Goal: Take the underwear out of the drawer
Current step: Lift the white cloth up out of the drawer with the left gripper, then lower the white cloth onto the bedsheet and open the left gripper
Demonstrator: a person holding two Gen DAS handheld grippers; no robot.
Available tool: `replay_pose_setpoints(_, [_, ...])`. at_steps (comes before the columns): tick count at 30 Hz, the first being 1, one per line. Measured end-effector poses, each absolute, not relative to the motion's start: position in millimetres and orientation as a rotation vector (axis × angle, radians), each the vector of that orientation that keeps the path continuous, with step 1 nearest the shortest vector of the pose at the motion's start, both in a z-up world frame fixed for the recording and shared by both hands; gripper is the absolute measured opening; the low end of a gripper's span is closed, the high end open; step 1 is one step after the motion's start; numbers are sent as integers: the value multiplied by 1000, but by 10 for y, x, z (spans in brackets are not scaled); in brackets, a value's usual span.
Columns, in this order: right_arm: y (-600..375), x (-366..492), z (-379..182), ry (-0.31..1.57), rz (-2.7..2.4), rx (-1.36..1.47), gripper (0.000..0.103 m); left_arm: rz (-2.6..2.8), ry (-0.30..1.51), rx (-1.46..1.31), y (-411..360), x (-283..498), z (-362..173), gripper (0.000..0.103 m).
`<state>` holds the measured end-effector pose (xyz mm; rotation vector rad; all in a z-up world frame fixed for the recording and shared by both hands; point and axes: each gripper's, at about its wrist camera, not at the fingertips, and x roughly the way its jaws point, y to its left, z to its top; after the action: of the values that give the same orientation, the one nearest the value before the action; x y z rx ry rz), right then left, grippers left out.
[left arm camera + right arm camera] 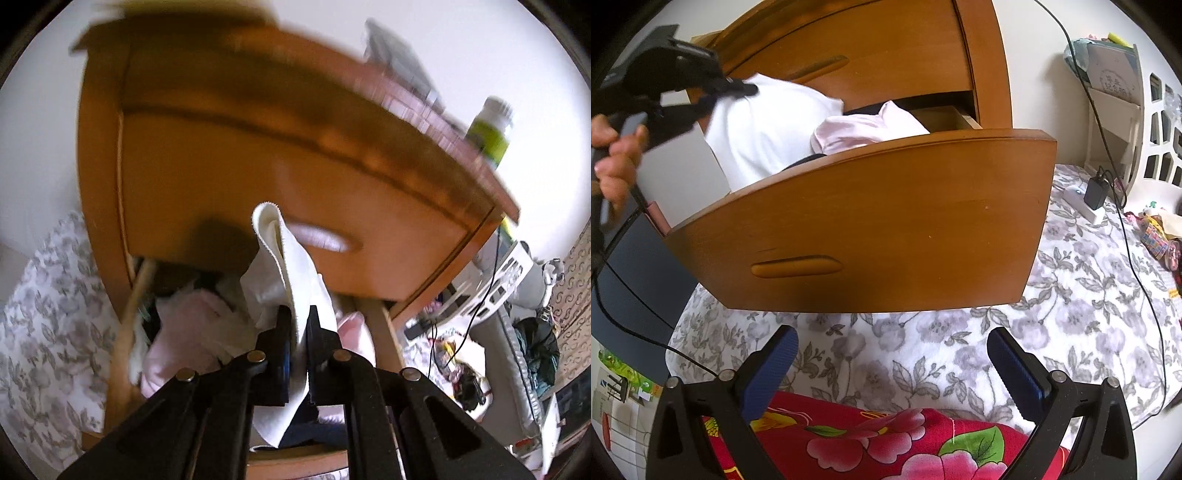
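Left gripper pinched tight on white underwear, cloth lifted above the open drawer but its lower end hangs at the front edge, not clear yet. Pink clothes lie inside. Right gripper spread wide, holding nothing, low in front of the drawer. Left to do: pull the garment fully out.
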<state>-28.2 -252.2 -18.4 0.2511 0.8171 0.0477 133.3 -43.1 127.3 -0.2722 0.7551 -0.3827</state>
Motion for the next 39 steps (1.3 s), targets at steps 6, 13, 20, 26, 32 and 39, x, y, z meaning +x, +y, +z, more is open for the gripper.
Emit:
replay_pose_setpoints(6, [-2512,-301,-159,809,38,241,103,-374,618,-260,-325,1101,1752,7])
replay_pose_setpoints(13, [-2491,-352,-102,795,25,219,103,-381,506,-240,-214,783,2168,7])
replay_pose_setpoints(20, [-2476,-425,-18,776,13,198,103,-405,375,-218,-110,323,2694,6])
replay_pose_setpoints(26, [-2465,-483,59,759,7,187,103,-444,299,-203,-115,-51,3007,3])
replay_pose_setpoints(32, [-2479,-544,139,744,-4,187,103,-469,258,-124,-266,-372,3073,1])
replay_pose_setpoints(39, [-2568,-630,198,732,-28,200,103,-476,449,-145,-311,-265,2544,1])
